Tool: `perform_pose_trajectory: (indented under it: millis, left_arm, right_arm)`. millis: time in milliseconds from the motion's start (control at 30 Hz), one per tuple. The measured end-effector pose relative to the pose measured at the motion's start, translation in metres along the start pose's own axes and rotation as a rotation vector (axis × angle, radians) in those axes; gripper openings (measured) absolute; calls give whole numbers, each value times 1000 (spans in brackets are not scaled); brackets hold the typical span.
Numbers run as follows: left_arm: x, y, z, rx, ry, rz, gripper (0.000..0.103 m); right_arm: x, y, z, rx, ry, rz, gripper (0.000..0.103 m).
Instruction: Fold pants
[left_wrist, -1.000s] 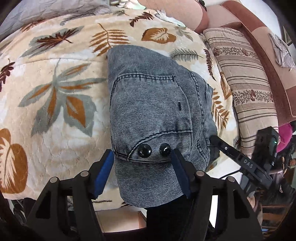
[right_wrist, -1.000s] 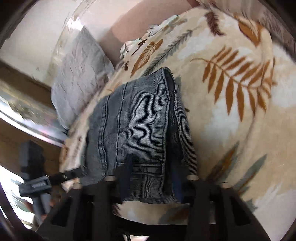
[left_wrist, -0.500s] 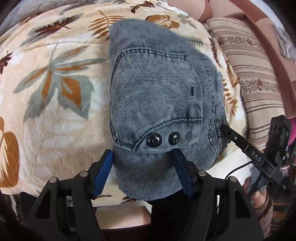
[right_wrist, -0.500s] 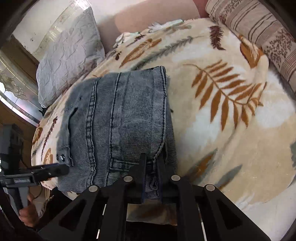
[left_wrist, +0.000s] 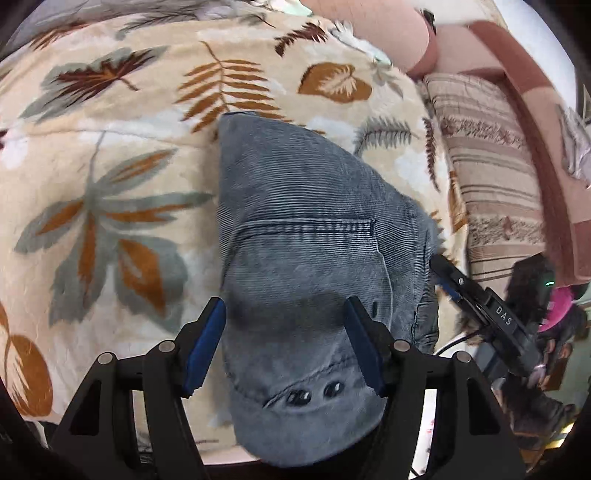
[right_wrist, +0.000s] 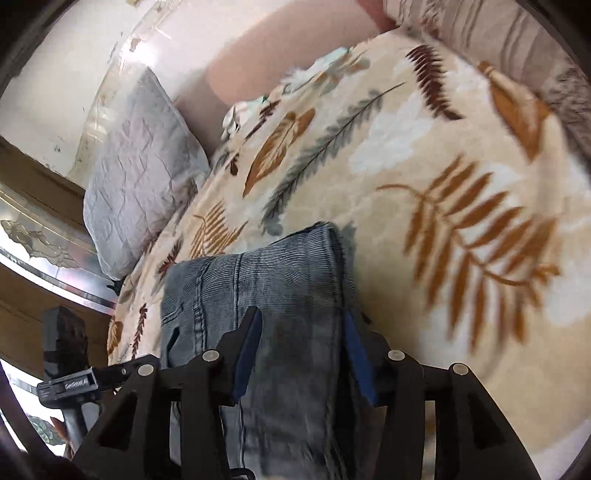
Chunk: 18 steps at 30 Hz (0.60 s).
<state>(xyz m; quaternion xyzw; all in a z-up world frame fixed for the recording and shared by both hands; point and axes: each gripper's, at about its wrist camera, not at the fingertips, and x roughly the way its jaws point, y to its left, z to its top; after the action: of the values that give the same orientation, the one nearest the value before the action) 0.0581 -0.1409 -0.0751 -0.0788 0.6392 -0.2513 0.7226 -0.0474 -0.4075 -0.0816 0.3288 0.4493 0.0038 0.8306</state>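
The bed (left_wrist: 110, 206) is covered by a cream blanket (right_wrist: 424, 155) printed with brown and grey leaves; a striped cushion (left_wrist: 491, 177) is seen along its far right side in the left wrist view, and a grey pillow (right_wrist: 136, 173) is propped at the wall in the right wrist view. The pants (left_wrist: 310, 258), of grey-blue denim, are laid folded into a compact bundle at the near edge of the bed, part of the bundle overhanging that edge; a stitched pocket seam is seen across the top layer, and two dark buttons (left_wrist: 314, 393) are seen near the overhanging end.

The left gripper (left_wrist: 286, 347) is held over the buttoned end of the pants, its jaws spread apart to either side of the cloth and closed on nothing; whether the blue pads touch the denim cannot be told. The right gripper (right_wrist: 303, 354) is held over the folded side of the bundle, its jaws likewise apart with denim between them; it is seen in the left wrist view at the right edge of the pants, its tip touching or just beside the cloth.
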Motion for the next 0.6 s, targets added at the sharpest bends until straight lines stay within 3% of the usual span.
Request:
perform_pose_trajectory:
  millis: [33,100,133,233,333,367,567,600]
  left_arm:
    - [4,-4,1,14,-6,19,65]
    - [15,-6,5,31,-4,78,67]
    - [19,-4,8,25,11,79,67]
    - [11,8,9,-11,19,24,66]
    - [-11,22,11,-4,-43,13,66]
    - [-12,28,14,-17,-41,-6,66]
    - [8,37,17,-75,47,-108,67]
    - [14,36,15,-78,68,-128,67]
  right_arm:
    - [2,7,0,-36,-7,1,10]
    - [4,21,2,-126,-39,-68,10]
    - [17,21,4,-145,10,-130,10]
    - [22,21,3,-176,43,-169,16]
    - [-3,8,7,-96,-16,-70,44]
    - [-15,-11,9,1,-19,29,59]
    - [-1,-38,4,89,49,87,62]
    - [11,-45,-3,125,78,132,62]
